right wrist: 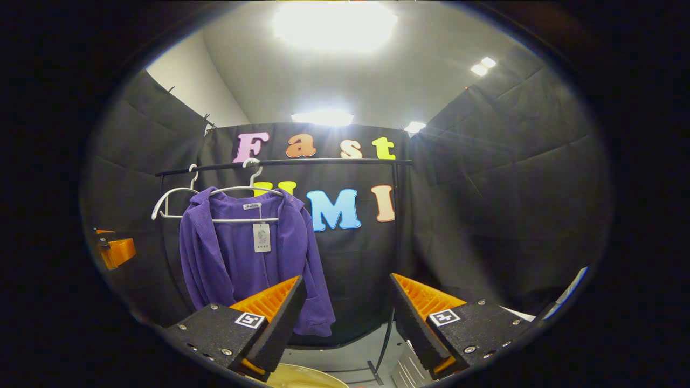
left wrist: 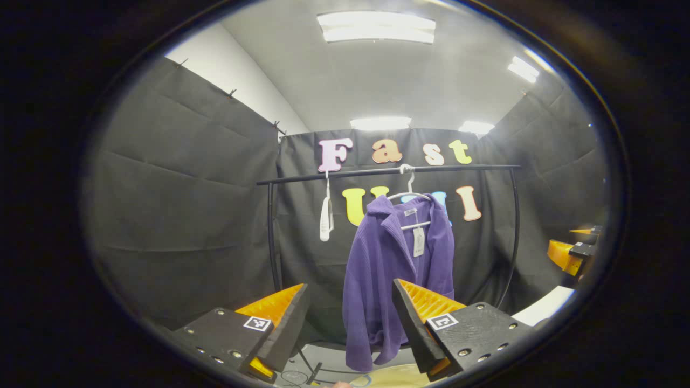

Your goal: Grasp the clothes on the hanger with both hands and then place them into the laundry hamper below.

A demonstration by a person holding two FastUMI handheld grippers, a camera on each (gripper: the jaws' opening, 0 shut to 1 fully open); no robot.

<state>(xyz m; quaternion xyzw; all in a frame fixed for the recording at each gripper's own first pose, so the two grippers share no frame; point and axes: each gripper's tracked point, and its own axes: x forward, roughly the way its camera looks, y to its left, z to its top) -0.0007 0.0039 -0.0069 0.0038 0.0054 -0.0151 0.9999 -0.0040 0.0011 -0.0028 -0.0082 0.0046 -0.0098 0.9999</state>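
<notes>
Evidently soft and light, the purple jacket [left wrist: 396,264] on its hanger [left wrist: 409,195] probably wants shoulder grips; left gripper [left wrist: 350,323] and right gripper [right wrist: 345,318] gape empty.

Purple jacket [left wrist: 385,269] on hanger [left wrist: 409,196], black rail [left wrist: 388,171].

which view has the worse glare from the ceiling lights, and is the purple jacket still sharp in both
Right gripper view: the ceiling light is blown out into a white blob with haze around it. Left gripper view: the ceiling panel keeps its edges, with mild flare at right. The purple jacket reads sharp in both, and the clothes rail bows from fisheye distortion.
</notes>
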